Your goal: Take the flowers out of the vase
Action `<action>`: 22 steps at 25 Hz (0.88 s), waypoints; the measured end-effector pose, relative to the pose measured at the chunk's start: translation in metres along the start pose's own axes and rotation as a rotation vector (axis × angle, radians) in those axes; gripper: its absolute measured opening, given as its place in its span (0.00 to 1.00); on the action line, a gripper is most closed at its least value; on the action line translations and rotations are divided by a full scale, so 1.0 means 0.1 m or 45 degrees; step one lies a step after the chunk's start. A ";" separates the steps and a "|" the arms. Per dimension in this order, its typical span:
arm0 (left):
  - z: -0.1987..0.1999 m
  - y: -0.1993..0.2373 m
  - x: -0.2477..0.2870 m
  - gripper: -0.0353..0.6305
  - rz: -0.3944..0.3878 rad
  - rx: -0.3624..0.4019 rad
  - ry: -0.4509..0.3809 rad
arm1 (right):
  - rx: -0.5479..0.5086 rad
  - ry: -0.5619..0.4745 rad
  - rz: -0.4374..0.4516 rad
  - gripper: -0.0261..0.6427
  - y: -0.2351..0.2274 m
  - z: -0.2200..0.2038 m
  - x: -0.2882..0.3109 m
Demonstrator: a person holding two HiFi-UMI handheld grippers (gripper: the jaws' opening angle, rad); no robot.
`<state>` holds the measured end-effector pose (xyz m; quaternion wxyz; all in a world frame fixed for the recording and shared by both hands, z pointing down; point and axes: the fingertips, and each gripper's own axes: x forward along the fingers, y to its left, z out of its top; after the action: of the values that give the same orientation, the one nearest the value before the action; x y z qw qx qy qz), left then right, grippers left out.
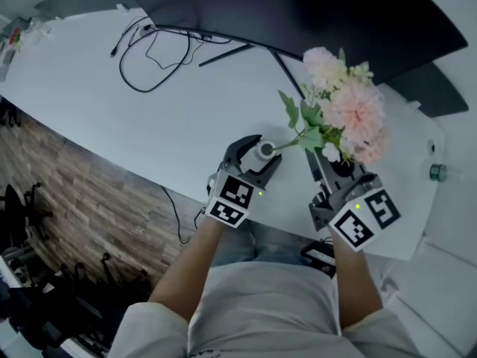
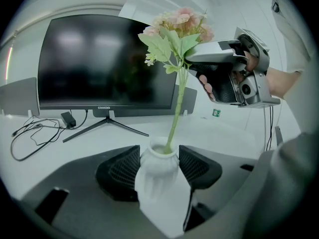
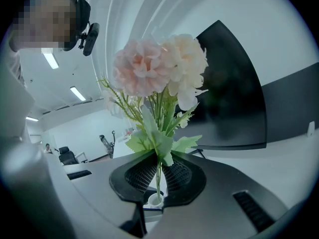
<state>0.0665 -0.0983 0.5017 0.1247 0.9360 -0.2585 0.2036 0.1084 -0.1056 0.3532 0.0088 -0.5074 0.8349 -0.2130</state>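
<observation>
Monitor bezel reads, seemingly, "coocaa".

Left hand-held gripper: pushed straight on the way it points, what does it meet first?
The left hand-held gripper is shut on the small white ribbed vase. Past it, probably the white tabletop, then the black monitor's stand; depth is unclear.

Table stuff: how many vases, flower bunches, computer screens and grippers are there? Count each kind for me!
Vase: 1
Flower bunch: 1
Computer screen: 1
Grippers: 2 (left gripper, jaws on the vase; right gripper, jaws on the flower bunch's stem)
Total: 5
</observation>
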 end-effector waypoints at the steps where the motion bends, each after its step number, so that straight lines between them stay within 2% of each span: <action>1: -0.01 0.01 0.00 0.42 0.002 -0.002 -0.004 | 0.002 -0.003 0.000 0.12 0.00 0.00 0.00; 22: -0.14 0.15 -0.07 0.42 0.008 -0.005 -0.048 | -0.019 -0.030 -0.028 0.12 -0.03 0.06 -0.05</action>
<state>0.0489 -0.1028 0.5130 0.1209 0.9386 -0.2642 0.1860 0.1148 -0.1042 0.3481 0.0123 -0.5191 0.8307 -0.2008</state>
